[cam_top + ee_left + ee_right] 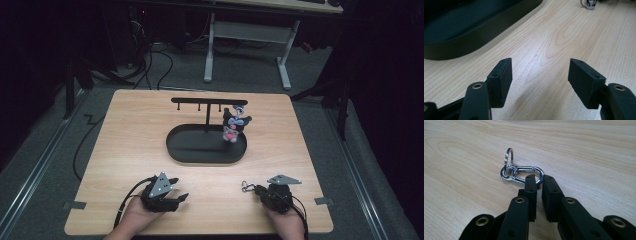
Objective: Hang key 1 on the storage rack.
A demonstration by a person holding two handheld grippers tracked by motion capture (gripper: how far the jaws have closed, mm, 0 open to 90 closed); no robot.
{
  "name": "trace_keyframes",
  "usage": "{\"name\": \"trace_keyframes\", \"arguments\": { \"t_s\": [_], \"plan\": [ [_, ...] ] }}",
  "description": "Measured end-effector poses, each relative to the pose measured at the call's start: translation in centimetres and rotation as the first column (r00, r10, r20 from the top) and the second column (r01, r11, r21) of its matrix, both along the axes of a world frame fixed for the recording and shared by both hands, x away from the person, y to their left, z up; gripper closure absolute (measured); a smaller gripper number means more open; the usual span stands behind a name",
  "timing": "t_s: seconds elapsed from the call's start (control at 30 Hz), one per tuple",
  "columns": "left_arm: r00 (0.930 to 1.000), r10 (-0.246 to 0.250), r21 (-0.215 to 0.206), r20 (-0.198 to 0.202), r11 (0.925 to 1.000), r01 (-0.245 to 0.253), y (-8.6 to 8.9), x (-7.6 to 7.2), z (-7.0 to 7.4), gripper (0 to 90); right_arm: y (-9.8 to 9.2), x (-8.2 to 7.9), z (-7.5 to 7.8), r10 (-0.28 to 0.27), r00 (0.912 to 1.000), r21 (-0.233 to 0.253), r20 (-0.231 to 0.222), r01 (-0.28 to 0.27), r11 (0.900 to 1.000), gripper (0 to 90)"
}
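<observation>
table: light wood tabletop [130,150]; both of your grippers sit at its near edge.
stand: black oval tray [190,150] mid-table with a T-bar hook rack [207,101] rising from it; a small plush charm [233,125] hangs under the rack's right end.
left gripper: [540,82] released, jaws wide apart over bare wood, nothing between them. It rests near-left, aimed toward the tray's near edge.
right gripper: [539,195] jaws nearly closed and pinching the rounded end of the clip; grasp looks thin, just the wire loop between the pads.
carabiner clip: [522,173] silver snap clip lying flat on the wood at your right jaw tips, well short of the tray. Long axis runs across the jaws, pointing left toward your other hand.
split ring: [508,157] threaded on the clip's far end, standing tilted up, away from the jaws.
key relation: clip is in your right gripper, ring end free on the left; the rack hooks are ahead and slightly left. Right hand is the nearer one for the lift.
</observation>
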State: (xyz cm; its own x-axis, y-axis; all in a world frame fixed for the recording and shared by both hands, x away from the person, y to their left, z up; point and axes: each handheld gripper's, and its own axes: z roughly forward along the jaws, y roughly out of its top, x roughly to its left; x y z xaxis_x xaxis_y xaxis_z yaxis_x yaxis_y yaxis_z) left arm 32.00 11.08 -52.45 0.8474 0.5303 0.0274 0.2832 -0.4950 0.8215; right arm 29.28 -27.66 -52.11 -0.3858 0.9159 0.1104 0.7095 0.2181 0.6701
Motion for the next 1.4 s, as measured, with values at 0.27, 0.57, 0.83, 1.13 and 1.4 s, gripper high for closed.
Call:
{"name": "trace_keyframes", "arguments": {
  "t_s": [0.27,0.57,0.83,1.13,1.4],
  "plan": [
    [0.9987,0.039,-0.035,-0.033,0.9986,-0.04,0.4,-0.6,-0.2,36.6,1.8,-0.1,0.7,0.082,0.9964,0.04,0.022,-0.083,0.996,74.6],
    [0.9968,0.079,-0.005,-0.007,0.9968,-0.079,3.0,-1.2,0.1,36.7,3.0,1.8,0.8,0.114,0.9935,0.003,0.005,-0.114,0.994,79.9],
    [0.9973,0.073,-0.006,-0.006,0.9973,-0.073,2.9,-1.2,0.2,36.8,2.1,1.6,1.3,0.113,0.9936,0.014,-0.002,-0.113,0.993,88.9],
    [0.9995,0.031,0.002,0.012,0.9995,-0.031,1.7,-1.0,0.3,36.7,1.0,0.7,1.3,0.099,0.995,0.026,-0.009,-0.099,0.995,88.8],
    [0.9994,0.032,-0.046,-0.014,0.9984,-0.033,1.2,-1.1,0.4,36.7,0.6,-0.1,1.2,0.096,0.9952,0.03,-0.019,-0.096,0.995,88.2]
  ]
}}
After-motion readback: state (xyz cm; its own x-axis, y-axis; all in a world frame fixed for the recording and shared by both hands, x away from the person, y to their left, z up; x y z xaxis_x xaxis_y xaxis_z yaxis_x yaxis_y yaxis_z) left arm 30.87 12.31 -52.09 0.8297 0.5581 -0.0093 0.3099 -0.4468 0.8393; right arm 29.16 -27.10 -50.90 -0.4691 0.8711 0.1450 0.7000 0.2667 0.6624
